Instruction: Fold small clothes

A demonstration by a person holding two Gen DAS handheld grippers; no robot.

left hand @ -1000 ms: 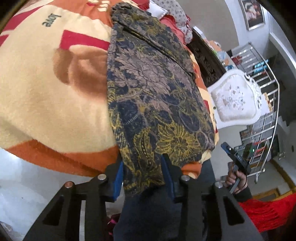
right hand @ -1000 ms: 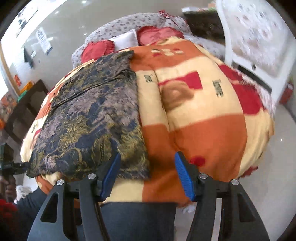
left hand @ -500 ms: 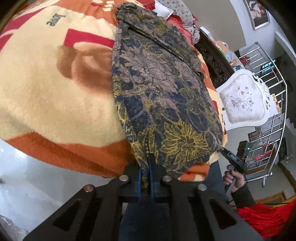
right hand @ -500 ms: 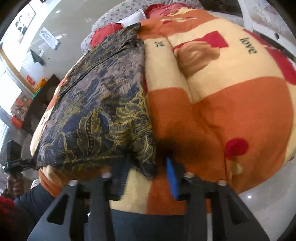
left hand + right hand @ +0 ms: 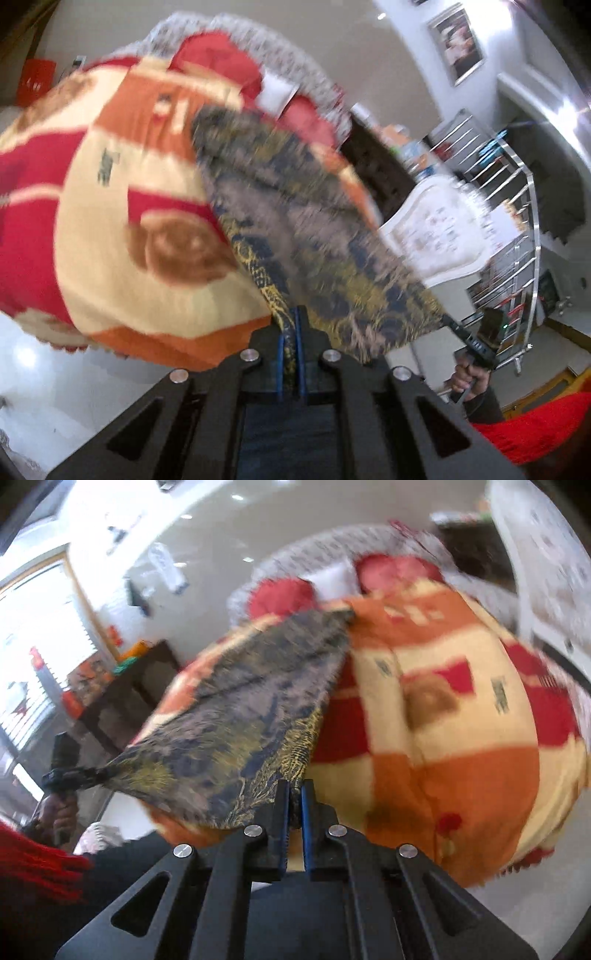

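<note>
A glossy pale floor [image 5: 33, 373] mirrors ceiling lights. A bed with an orange, red and cream blanket [image 5: 110, 229] fills the middle; red pillows [image 5: 388, 568] lie at its far end against a patterned headboard [image 5: 236, 40]. A dark wooden cabinet [image 5: 122, 698] stands beside the bed, near a bright window [image 5: 33, 642]. Past the bed's other side are a white chair [image 5: 443, 229], a metal stair railing [image 5: 517, 206] and a framed picture [image 5: 458, 40] on the white wall.
</note>
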